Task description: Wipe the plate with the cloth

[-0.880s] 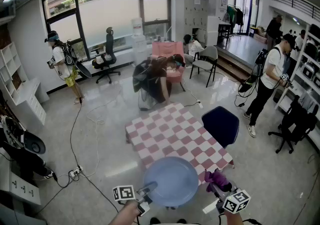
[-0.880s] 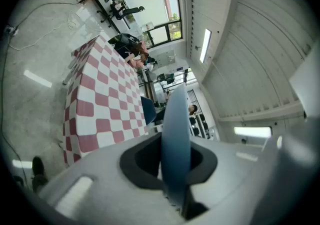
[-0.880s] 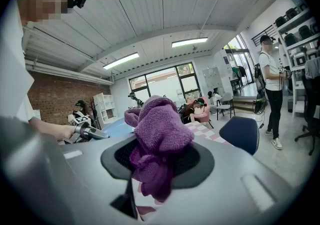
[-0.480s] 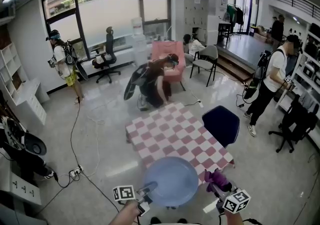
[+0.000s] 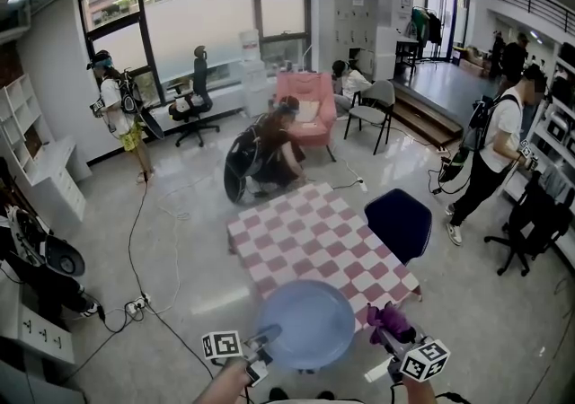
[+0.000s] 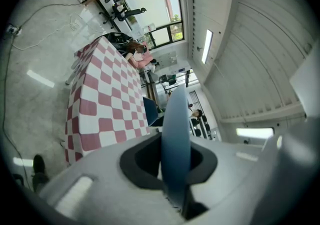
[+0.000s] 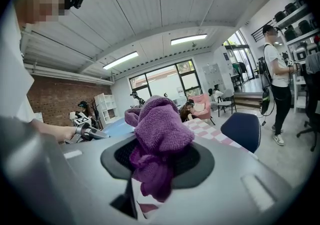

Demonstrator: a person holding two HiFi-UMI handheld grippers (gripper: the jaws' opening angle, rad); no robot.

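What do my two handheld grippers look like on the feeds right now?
The left gripper and right gripper look alike: light grey moulded bodies, a dark oval recess around the jaws, and a white cube bearing black square markers on each. No sleeves show.

No legible text, label or number anywhere.

My plate (image 5: 307, 321): plain pale blue. My cloth (image 5: 386, 320): purple, no pattern. Table cover (image 5: 310, 232): pinkish-red and white checks. Chair (image 5: 400, 223): dark navy blue. Armchair (image 5: 292, 88): pink. Floor (image 5: 180, 241): pale grey, as I see it.
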